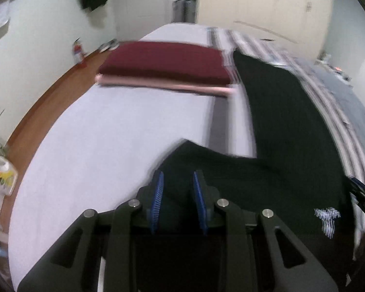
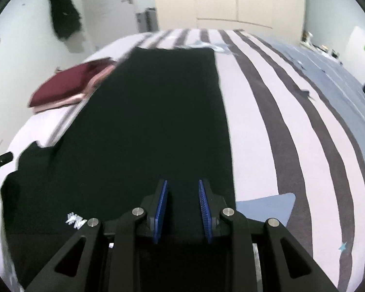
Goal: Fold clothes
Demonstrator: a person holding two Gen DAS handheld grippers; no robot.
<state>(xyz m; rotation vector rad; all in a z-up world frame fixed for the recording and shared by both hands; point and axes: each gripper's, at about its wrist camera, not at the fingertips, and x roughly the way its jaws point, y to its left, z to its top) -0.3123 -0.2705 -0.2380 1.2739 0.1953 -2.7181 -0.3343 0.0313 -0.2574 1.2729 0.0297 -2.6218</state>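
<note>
A dark green garment [image 2: 153, 112] with a small white logo [image 2: 75, 221] lies stretched along the bed; it also shows in the left wrist view [image 1: 287, 126]. My left gripper [image 1: 177, 182] has its blue pads apart with the garment's near left part, a sleeve-like flap, between them. My right gripper [image 2: 182, 189] has its pads apart over the garment's near edge, with dark cloth between them. A folded maroon garment [image 1: 165, 60] sits on a folded pink one [image 1: 163, 84] at the far left of the bed.
The bed has a plain white sheet [image 1: 97, 133] on the left and a grey-and-white striped cover [image 2: 292, 121] on the right. A light blue cloth corner [image 2: 267, 206] lies near my right gripper. A wooden floor [image 1: 36, 112], bottles and a wardrobe surround the bed.
</note>
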